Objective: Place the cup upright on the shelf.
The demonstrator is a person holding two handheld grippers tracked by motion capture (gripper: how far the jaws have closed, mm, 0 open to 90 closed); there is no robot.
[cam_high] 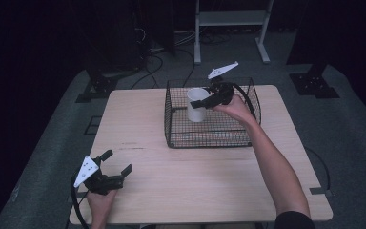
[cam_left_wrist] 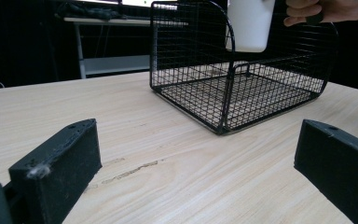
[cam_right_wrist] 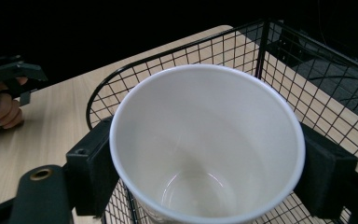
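1. The left gripper [cam_left_wrist: 200,172] has its two black jaws spread wide over the pale wooden table [cam_left_wrist: 135,135].
2. A black wire-mesh basket [cam_left_wrist: 237,88] sits toward one o'clock.
3. A white paper cup [cam_left_wrist: 251,23] hangs above it, clear of the basket floor.

No words, labels, brands or numbers can be read anywhere: the white cup [cam_right_wrist: 205,149] between the right claw's jaws is plain, and so are the wire basket [cam_high: 212,136] and the table [cam_high: 195,181].
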